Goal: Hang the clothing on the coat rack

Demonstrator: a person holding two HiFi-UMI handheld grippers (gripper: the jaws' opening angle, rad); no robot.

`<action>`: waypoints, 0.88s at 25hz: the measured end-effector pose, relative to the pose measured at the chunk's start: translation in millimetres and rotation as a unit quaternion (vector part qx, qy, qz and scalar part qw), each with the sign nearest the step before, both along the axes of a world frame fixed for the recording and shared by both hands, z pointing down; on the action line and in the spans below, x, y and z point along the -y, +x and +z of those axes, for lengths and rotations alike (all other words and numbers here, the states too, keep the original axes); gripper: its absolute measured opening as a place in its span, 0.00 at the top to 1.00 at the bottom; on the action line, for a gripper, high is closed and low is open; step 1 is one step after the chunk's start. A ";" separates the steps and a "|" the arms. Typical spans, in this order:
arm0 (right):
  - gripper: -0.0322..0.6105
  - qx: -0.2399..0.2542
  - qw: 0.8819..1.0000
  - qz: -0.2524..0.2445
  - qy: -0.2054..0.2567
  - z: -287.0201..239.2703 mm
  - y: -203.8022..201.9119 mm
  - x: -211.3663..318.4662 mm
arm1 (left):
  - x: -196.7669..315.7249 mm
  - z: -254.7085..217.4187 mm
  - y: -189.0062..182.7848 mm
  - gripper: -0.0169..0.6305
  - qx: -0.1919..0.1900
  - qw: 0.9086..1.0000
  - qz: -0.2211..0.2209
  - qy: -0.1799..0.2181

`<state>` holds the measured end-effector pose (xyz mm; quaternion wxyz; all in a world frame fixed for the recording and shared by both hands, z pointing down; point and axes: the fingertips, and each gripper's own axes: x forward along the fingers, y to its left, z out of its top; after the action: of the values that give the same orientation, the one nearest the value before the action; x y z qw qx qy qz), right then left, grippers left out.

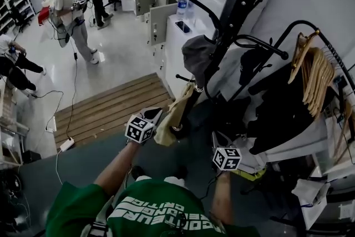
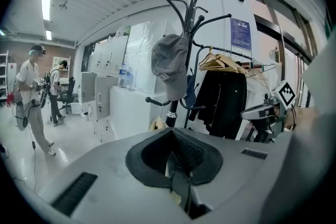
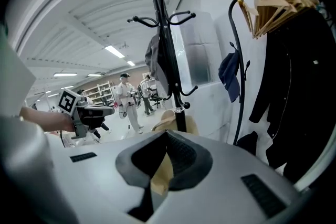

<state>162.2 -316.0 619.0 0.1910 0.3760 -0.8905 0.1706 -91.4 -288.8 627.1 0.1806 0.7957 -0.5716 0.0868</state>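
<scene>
By the left gripper [image 2: 173, 165], jaws pressed together, a thin fold of the cloth [image 1: 173, 114] is being pinched. The cloth is being held low against the pole of the rack [image 1: 244, 3], under the cap [image 1: 197, 55], likely so that a lower hook can be reached. Another part is being pinched in the right gripper's [image 3: 165, 160] barely parted jaws.

Grey cap [image 2: 170, 65] on coat rack [image 2: 192, 14]

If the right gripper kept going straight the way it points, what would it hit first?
Most likely the coat rack: its black pole stands dead ahead of the right gripper, whose jaws pinch tan clothing that also bunches at the pole. Depth is unclear, so that bunch may come first.
</scene>
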 end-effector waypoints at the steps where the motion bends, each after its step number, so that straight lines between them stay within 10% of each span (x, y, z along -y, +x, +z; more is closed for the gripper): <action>1: 0.94 0.001 1.000 0.000 0.003 -2.3 -7.2 -4.5 | -4.4 0.1 -4.9 0.97 -0.001 1.000 0.002 0.000; 22: 0.94 -0.007 1.000 -0.006 0.024 -12.6 -62.7 -43.2 | -47.3 -0.3 -49.7 0.97 -0.015 1.000 0.014 0.006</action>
<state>99.5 -272.7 606.4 0.1895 0.3767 -0.8950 0.1455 -141.0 -241.5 626.8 0.1831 0.8058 -0.5582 0.0741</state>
